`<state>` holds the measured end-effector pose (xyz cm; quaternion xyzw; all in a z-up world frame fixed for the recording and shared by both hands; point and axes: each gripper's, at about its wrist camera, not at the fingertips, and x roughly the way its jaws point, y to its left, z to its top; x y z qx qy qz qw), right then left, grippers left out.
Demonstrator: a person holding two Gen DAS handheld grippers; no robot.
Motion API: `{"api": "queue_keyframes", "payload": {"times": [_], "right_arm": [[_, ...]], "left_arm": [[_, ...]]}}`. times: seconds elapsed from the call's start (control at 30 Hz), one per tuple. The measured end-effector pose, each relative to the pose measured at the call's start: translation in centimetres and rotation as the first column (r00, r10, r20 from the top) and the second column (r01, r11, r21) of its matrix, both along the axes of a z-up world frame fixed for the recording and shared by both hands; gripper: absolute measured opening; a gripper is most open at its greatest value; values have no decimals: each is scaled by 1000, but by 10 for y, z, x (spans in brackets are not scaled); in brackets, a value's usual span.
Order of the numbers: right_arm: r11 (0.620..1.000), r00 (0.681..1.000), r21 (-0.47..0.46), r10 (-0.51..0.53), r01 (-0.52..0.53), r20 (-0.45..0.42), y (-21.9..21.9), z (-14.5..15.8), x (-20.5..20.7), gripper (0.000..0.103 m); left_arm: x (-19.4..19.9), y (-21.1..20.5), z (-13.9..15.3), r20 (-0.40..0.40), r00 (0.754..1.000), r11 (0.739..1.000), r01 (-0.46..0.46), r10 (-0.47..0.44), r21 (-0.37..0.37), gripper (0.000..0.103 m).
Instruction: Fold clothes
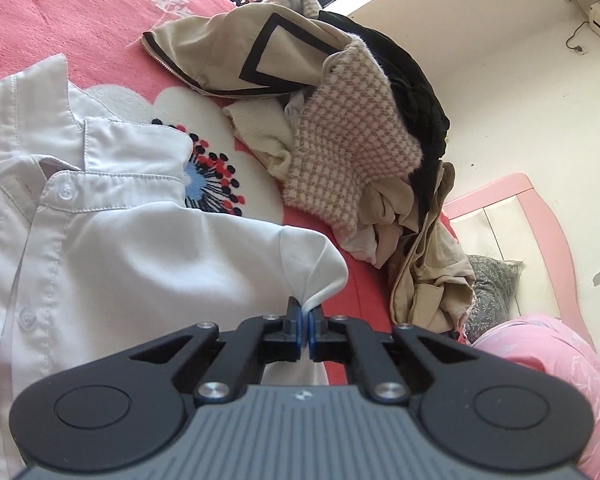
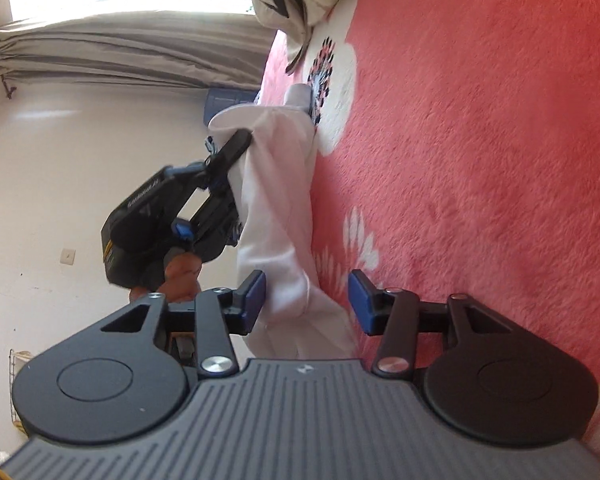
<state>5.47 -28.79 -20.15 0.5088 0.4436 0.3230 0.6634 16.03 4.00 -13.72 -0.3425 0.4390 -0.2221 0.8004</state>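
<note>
Left wrist view: a white button-up shirt (image 1: 100, 240) is spread on a coral-red blanket (image 1: 60, 12) printed with white flowers. The left gripper (image 1: 305, 320) is clamped tight on a folded edge of the shirt's cloth, which is pinched between its blue pads (image 1: 298, 322) near the shirt's right side. The edge appears to be held so that this side can be carried over for a fold. Beyond the shirt, on the far right of the bed, a heap of unfolded clothes (image 1: 340, 128) is piled, beige, black and pink-checked, kept well apart from the working space.

Seen from the right wrist view, the shirt is draped as a long white band between the two tools. The right gripper (image 2: 307, 300) is parted, with shirt cloth lying between its fingers; the left pad (image 2: 256, 296) lies against the cloth, while the right pad (image 2: 360, 298) is clear of it, so nothing is gripped there. The fold is judged to be at an early stage.
</note>
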Motion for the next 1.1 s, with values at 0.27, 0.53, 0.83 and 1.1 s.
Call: {"api": "queue_keyframes", "payload": {"times": [0.27,0.53,0.83,1.1], "right_arm": [[985,991,-134,-93,106,96,-27,23,-38,0],[970,987,-197,-128,145,93,-46,25,-60,4],[971,991,-225,-54,80,118,-10,24,-31,48],[955,996,-292,-26,49,81,-4,17,-40,5]], "left_arm": [[9,-17,-13,-11,1000,999,16,-15,38,4],[21,-24,-27,-56,998,998,18,-15,61,4],[27,-30,-27,-53,997,994,64,-60,92,5],[47,-30,-38,-62,998,988,35,-26,149,8]]}}
